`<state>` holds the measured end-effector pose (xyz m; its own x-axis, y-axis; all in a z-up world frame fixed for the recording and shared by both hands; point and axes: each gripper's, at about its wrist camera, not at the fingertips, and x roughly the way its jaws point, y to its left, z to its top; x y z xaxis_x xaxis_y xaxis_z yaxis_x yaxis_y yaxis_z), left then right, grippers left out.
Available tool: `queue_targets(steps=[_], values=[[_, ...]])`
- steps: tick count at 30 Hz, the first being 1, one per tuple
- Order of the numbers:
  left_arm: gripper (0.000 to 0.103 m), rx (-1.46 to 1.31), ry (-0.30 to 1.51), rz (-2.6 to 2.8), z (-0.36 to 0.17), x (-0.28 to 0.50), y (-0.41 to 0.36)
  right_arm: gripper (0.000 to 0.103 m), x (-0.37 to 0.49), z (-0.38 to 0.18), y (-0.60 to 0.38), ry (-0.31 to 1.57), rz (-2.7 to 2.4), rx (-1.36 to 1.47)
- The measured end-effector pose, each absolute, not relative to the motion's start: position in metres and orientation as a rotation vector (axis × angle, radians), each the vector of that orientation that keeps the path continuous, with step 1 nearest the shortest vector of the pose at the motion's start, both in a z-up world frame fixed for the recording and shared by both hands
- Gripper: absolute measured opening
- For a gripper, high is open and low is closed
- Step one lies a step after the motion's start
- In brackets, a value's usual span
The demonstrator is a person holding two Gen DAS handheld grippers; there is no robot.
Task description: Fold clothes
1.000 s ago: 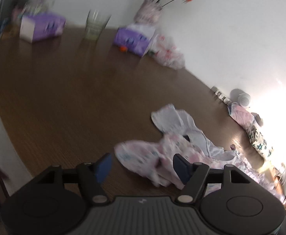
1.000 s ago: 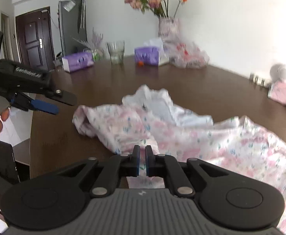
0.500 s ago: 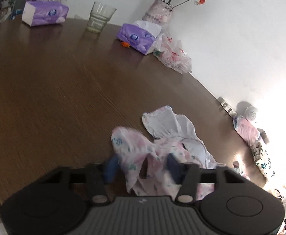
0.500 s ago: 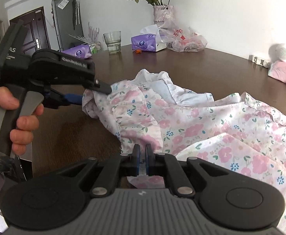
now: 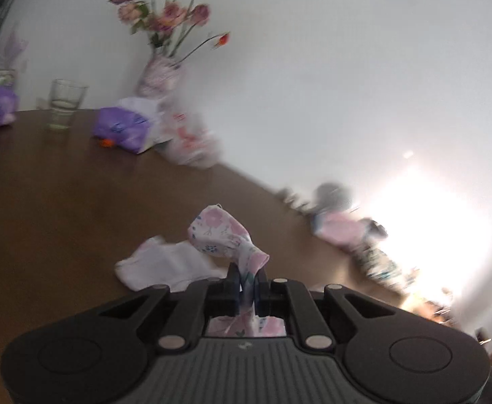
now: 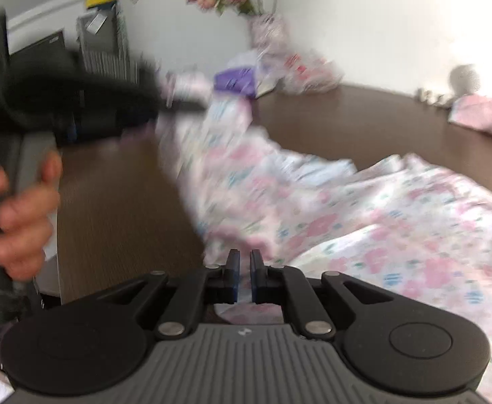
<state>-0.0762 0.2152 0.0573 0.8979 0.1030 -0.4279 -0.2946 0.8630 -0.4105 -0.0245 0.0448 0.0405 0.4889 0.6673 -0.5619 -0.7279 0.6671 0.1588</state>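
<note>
Between left claw (image 5: pixel 247 277) tips, floral garment (image 5: pixel 225 232).

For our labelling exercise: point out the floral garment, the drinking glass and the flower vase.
floral garment (image 6: pixel 397 222), right wrist view, spread pink-flowered cloth.
drinking glass (image 5: pixel 65 102), left wrist view, middle of its wall.
flower vase (image 5: pixel 158 77), left wrist view, patterned body.

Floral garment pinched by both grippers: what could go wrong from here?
The left gripper pinches only a small bunched corner of the floral garment, so it might slip out. The right gripper also holds just an edge. Most of the cloth lies crumpled on the table, so the fold may come out uneven.
</note>
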Motion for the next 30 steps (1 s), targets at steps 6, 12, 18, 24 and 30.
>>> queue_targets(steps=[6, 12, 18, 24, 30], values=[[0.072, -0.525, 0.427, 0.417, 0.056, -0.09, 0.267, 0.015, -0.026, 0.061, 0.005, 0.6, 0.759, -0.097], [0.089, -0.273, 0.497, 0.06, 0.081, -0.01, 0.327, 0.015, -0.02, 0.057, 0.011, 0.618, 0.81, -0.086], [0.07, -0.325, 0.776, -0.141, 0.054, 0.08, 0.33, 0.015, -0.027, 0.056, 0.023, 0.601, 0.827, -0.104], [0.069, -0.219, 0.811, -0.295, 0.035, 0.087, 0.301, 0.015, -0.023, 0.054, 0.022, 0.615, 0.803, -0.091], [0.001, -0.019, 0.757, -0.304, 0.035, 0.068, 0.263, 0.015, -0.023, 0.054, 0.02, 0.612, 0.798, -0.083]])
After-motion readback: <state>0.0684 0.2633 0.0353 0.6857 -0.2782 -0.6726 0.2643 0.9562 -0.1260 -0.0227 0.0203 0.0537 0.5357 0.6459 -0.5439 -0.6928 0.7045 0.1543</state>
